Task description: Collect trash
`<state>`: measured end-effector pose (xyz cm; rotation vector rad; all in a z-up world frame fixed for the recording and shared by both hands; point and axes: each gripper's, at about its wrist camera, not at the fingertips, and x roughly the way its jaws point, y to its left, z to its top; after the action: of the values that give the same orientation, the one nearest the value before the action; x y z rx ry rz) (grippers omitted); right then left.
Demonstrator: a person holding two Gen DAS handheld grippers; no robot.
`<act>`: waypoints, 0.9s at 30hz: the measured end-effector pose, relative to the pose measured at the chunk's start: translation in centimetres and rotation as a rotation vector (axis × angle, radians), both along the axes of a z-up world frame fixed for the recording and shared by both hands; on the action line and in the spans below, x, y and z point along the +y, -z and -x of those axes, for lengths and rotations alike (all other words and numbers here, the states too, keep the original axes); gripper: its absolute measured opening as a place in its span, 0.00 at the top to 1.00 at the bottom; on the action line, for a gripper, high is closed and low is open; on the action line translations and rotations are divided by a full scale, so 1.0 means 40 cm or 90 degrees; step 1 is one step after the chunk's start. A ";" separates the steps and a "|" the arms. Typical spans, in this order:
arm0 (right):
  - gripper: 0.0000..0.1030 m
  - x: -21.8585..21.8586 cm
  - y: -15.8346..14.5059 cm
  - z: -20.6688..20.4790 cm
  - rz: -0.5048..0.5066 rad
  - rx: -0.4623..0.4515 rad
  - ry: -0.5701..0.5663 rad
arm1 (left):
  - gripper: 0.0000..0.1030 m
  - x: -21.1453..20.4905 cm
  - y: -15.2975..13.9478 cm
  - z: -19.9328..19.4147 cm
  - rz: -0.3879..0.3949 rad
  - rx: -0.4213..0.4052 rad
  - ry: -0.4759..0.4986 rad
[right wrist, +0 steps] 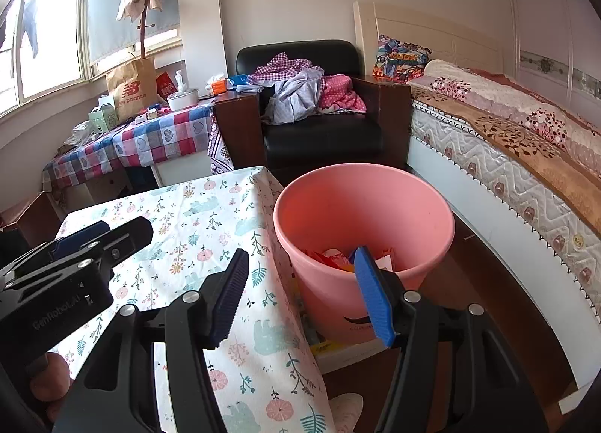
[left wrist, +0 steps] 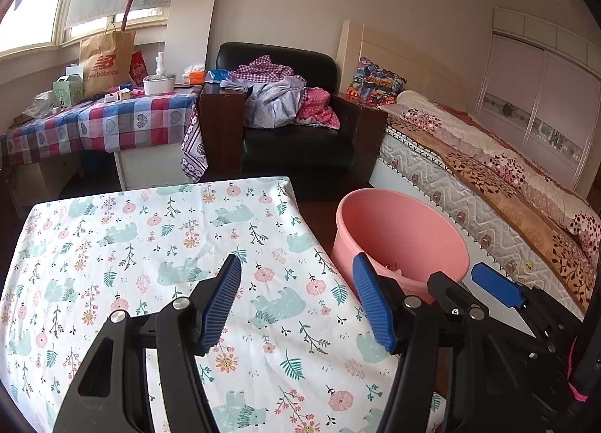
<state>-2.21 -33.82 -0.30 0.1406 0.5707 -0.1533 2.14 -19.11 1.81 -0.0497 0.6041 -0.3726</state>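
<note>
Left gripper [left wrist: 296,305] and right gripper [right wrist: 300,296]: jaws apart, holding nothing. Pink bucket [right wrist: 413,204] with trash [right wrist: 330,258] stands beside tabletop [left wrist: 150,237] right edge, near bed [right wrist: 507,170].

Sunlit window [left wrist: 26,16] — black armchair [left wrist: 296,125], bed [left wrist: 488,177]

both views share table [left wrist: 157,230], bucket [right wrist: 360,200]

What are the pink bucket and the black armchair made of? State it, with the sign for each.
Pink bucket: looks like moulded plastic, smooth and semi-matte, with a thin even wall and rolled rim. Black armchair: probably leather or faux leather, which one I cannot tell; glossy highlights on the cushions.
</note>
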 end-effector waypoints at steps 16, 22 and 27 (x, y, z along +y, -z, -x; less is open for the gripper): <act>0.42 0.001 0.016 0.012 -0.009 -0.001 0.005 | 0.41 -0.016 0.012 0.007 -0.010 0.001 0.011; 0.42 0.000 0.016 0.012 -0.008 -0.001 0.005 | 0.41 -0.017 0.012 0.008 -0.011 0.001 0.012; 0.42 -0.001 0.016 0.013 -0.008 -0.002 0.007 | 0.43 -0.020 0.012 0.009 -0.012 -0.001 0.016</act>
<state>-2.73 -33.85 -0.94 0.1565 0.5685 -0.1594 1.76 -19.90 1.32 -0.0231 0.6066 -0.3911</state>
